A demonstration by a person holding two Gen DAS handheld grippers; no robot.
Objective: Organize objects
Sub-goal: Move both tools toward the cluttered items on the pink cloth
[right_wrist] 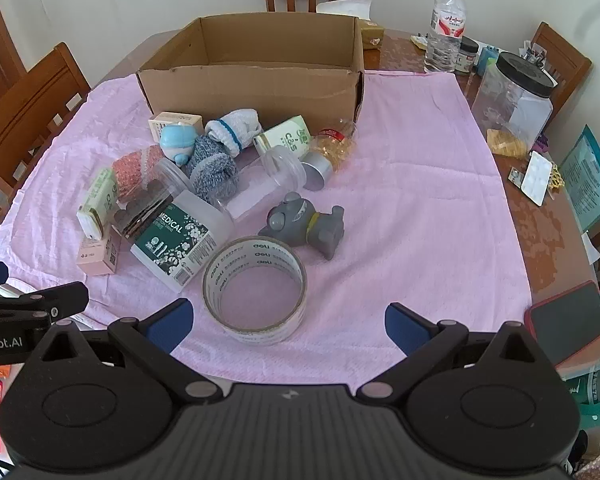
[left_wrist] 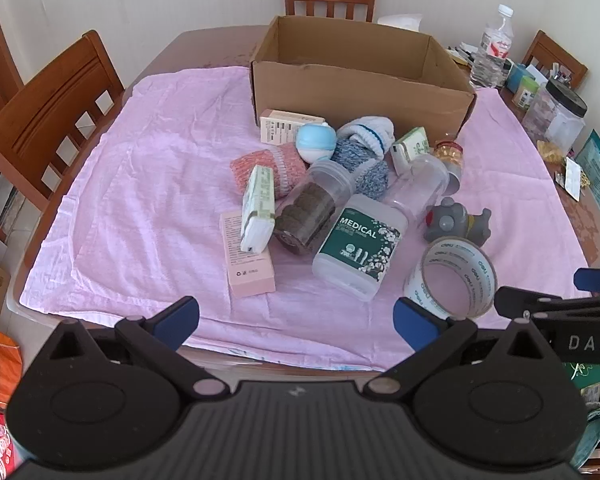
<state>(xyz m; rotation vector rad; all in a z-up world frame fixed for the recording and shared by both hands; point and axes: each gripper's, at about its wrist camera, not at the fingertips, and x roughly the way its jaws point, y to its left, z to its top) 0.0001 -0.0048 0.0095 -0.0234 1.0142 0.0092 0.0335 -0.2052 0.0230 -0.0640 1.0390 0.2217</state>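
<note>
You have both tools hanging at the near edge of the bench (right_wrist: pixel 520 220), which fits a start: nothing has been picked up yet. Your left hand-held gripper (left_wrist: pixel 296 320) is released, its blue pads spread wide with only pink cloth (left_wrist: pixel 140 184) between them; your right hand-held gripper (right_wrist: pixel 287 326) is likewise released, and the tape roll (right_wrist: pixel 255 290) sits just ahead of its gap, the nearest thing to take.

The things to organize lie heaped in the middle of the cloth, in front of the cardboard box (right_wrist: pixel 252 88), which looks like their destination and shows no contents from here. The medical container (left_wrist: pixel 356 246) lies on its side against a clear jar (left_wrist: pixel 312 212) of dark discs, and a white-green packet (left_wrist: pixel 258 210) leans on the pink carton (left_wrist: pixel 248 258), so lifting the lower ones first would likely topple their neighbours. The grey toy (right_wrist: pixel 306 222) lies apart from the heap, easy to reach
</note>
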